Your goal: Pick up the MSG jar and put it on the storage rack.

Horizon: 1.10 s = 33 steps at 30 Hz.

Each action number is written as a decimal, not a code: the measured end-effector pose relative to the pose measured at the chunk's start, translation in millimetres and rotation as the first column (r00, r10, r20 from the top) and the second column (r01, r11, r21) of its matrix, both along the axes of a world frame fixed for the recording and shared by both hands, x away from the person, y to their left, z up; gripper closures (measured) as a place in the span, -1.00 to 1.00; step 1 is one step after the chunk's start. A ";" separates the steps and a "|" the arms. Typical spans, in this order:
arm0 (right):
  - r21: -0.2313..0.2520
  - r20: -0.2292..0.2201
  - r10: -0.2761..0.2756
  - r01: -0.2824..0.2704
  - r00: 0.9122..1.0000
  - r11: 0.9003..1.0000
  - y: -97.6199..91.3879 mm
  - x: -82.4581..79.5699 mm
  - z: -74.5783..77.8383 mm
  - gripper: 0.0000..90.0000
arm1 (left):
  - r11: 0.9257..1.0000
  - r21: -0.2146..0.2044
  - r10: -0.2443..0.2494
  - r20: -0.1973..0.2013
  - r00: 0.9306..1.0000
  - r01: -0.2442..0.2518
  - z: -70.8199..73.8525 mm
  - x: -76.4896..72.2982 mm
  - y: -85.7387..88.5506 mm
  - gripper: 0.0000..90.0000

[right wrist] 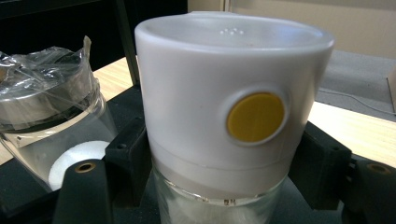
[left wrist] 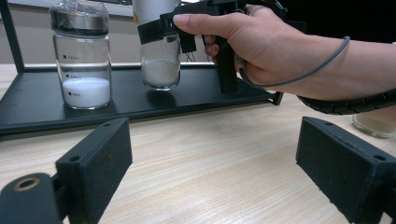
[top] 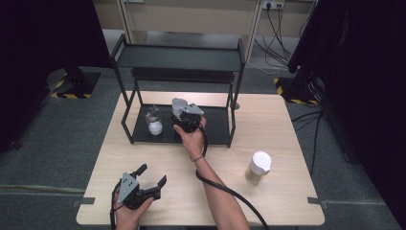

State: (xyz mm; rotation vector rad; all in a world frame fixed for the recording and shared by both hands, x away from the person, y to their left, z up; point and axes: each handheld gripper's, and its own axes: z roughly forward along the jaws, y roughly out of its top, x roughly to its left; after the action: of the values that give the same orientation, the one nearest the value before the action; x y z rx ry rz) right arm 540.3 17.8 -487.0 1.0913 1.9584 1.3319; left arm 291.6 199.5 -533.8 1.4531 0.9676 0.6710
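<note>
My right gripper (right wrist: 219, 186) is clenched on the white-capped jar (right wrist: 229, 107); my two black jaws press its sides just under the cap, and the yellow dot on the cap faces me. The jar stands upright on the lower shelf of the black rack (top: 218, 129), with white powder at its bottom. Just beside my jaws stands a second jar (left wrist: 81, 56), wrapped on top with plastic film. My left gripper (left wrist: 210, 163) rests over the wooden table (top: 282, 124), its jaws wide apart, nothing between them.
</note>
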 end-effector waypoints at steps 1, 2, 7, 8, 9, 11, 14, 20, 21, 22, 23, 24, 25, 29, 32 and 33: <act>-0.003 -0.001 0.000 0.000 1.000 1.000 0.6 0.1 -1.0 -0.31 | 1.000 0.000 0.000 0.001 1.000 0.000 0.0 -0.1 0.0 -0.77; -0.007 0.001 0.000 0.000 1.000 1.000 0.8 0.2 -1.5 -0.32 | 1.000 0.000 0.000 0.001 1.000 0.000 0.0 -0.1 0.0 -0.77; -0.021 0.007 0.001 -0.001 1.000 1.000 2.3 -0.1 -2.7 -0.32 | 1.000 0.001 -0.001 0.001 1.000 0.001 0.0 -0.2 -0.1 -0.77; -0.021 0.007 0.001 -0.001 1.000 1.000 2.3 -0.1 -2.7 -0.32 | 1.000 0.001 -0.001 0.001 1.000 0.001 0.0 -0.2 -0.1 -0.77; -0.022 0.007 0.004 -0.004 1.000 1.000 2.8 -0.2 -3.1 -0.32 | 1.000 0.002 -0.001 0.001 1.000 0.001 0.0 -0.2 -0.1 -0.77; -0.025 0.012 0.005 -0.005 1.000 1.000 3.4 -0.8 -3.6 -0.32 | 1.000 0.001 -0.001 0.001 1.000 0.001 0.0 -0.1 -0.1 -0.77; -0.024 0.015 0.006 -0.006 1.000 1.000 3.4 -0.9 -4.0 -0.32 | 1.000 0.001 -0.001 0.001 1.000 0.001 0.0 -0.1 0.0 -0.77; -0.033 0.028 0.010 -0.009 1.000 0.999 3.2 -2.9 -5.2 -0.32 | 1.000 0.003 -0.001 0.003 1.000 0.001 0.0 -0.3 -0.3 -0.77; -0.031 0.028 0.010 -0.009 1.000 0.999 2.9 -3.4 -5.5 -0.32 | 1.000 0.003 -0.001 0.003 1.000 0.001 0.0 -0.4 -0.3 -0.77; -0.027 0.028 0.008 -0.007 1.000 1.000 2.4 -4.0 -5.9 -0.32 | 1.000 0.003 -0.001 0.004 1.000 0.001 -0.1 -0.5 -0.3 -0.77; -0.023 0.031 0.006 -0.006 1.000 1.000 1.7 -4.4 -6.5 -0.32 | 1.000 0.004 0.000 0.004 1.000 0.000 0.0 -0.5 -0.3 -0.77; -0.021 0.032 0.007 -0.006 0.999 1.000 1.3 -4.8 -6.9 -0.32 | 1.000 0.005 0.000 0.004 1.000 0.000 0.0 -0.5 -0.5 -0.77; -0.022 0.032 0.008 -0.007 0.999 1.000 0.9 -5.4 -7.0 -0.32 | 1.000 0.005 0.001 0.005 1.000 -0.001 0.0 -0.5 -0.7 -0.77; -0.022 0.032 0.010 -0.010 0.999 1.000 0.2 -6.2 -7.2 -0.32 | 1.000 0.008 0.001 0.006 1.000 -0.001 0.0 -0.6 -0.9 -0.77; -0.023 0.033 0.011 -0.011 0.999 1.000 0.1 -6.4 -7.4 -0.32 | 1.000 0.005 0.002 0.005 1.000 -0.002 0.0 -0.5 -0.8 -0.77; -0.023 0.033 0.011 -0.011 0.999 1.000 0.1 -6.4 -7.4 -0.32 | 1.000 0.005 0.002 0.005 1.000 -0.002 0.0 -0.5 -0.8 -0.77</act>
State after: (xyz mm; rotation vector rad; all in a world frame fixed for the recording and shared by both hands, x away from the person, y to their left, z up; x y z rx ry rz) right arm 533.9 17.9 -494.4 1.0428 1.9537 1.3218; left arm 291.1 198.7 -533.8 1.4547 0.9637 0.6786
